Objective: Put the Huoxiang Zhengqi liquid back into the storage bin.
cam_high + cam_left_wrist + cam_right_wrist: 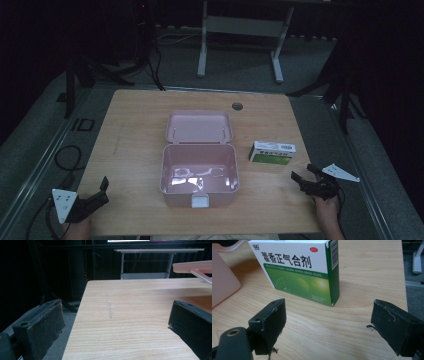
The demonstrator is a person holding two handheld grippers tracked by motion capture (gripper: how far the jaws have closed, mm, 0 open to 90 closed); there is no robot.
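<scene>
Two spread jaws before medicine box (pixel 297 270) (green-fronted)

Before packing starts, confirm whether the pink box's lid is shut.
No: the pink box stands open, its lid folded back flat on the table.

The pink box (pixel 199 175) sits in the middle of the counter (pixel 135 150), and its lid (pixel 199 126) lies open behind it, so the top is free to reach into. The left half of the counter is bare wood with lots of room. At the lower left of the frame the left gripper (pixel 103 186) has nothing in front of it. At the right, the green and white box (pixel 272 152) stands just in front of the right gripper (pixel 304 172). A narrow strip of bare wood runs between the two boxes. The right gripper's fingers (pixel 273 322) stand wide apart with bare wood between them.
</scene>
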